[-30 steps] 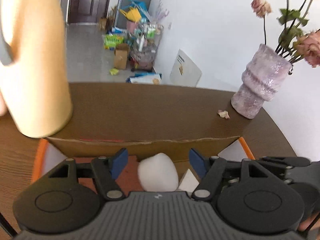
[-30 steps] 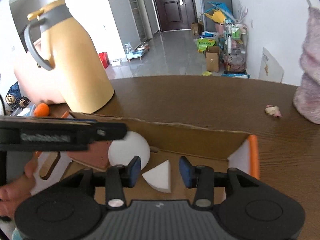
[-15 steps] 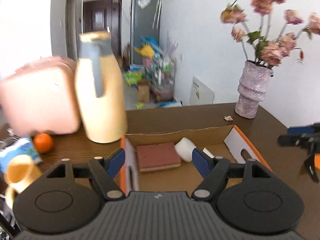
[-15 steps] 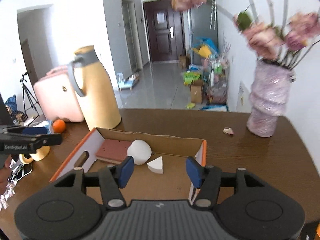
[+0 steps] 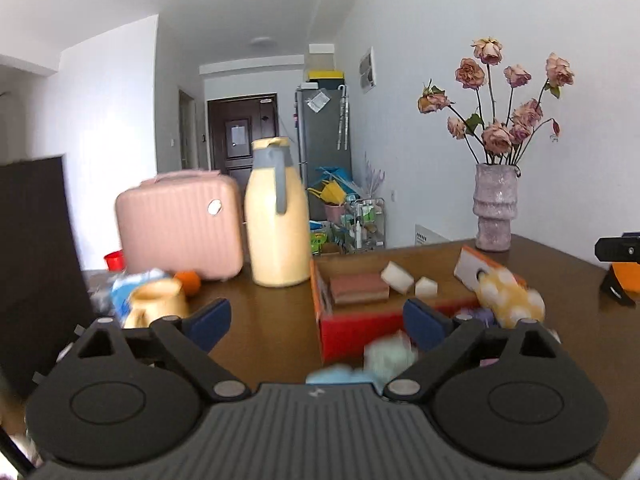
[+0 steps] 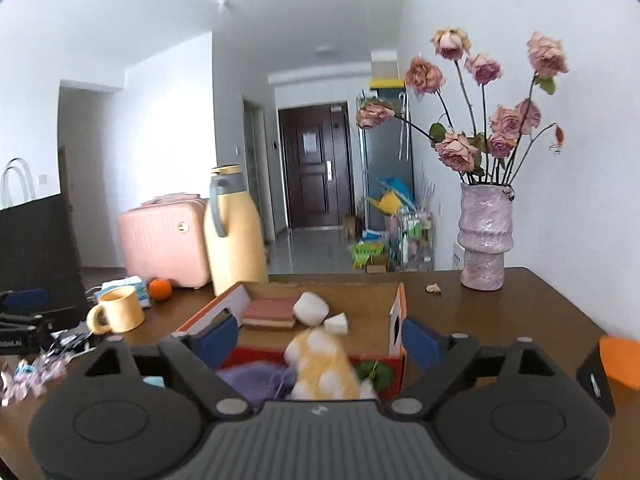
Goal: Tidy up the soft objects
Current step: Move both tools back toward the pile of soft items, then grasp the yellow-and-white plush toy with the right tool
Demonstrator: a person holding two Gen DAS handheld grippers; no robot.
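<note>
Both grippers, left [image 5: 316, 322] and right [image 6: 318, 338], are opening, nothing between the jaws. Beyond the fingertips the box [image 6: 394, 312] runs lengthwise away, holding sponge [image 6: 270, 312], ball [image 6: 310, 308] and wedge [image 6: 335, 324]

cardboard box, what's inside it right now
Inside the cardboard box: a reddish-brown sponge block, a rounded white foam piece and a small white foam wedge. The yellow-and-white plush in front hides the near floor.
</note>
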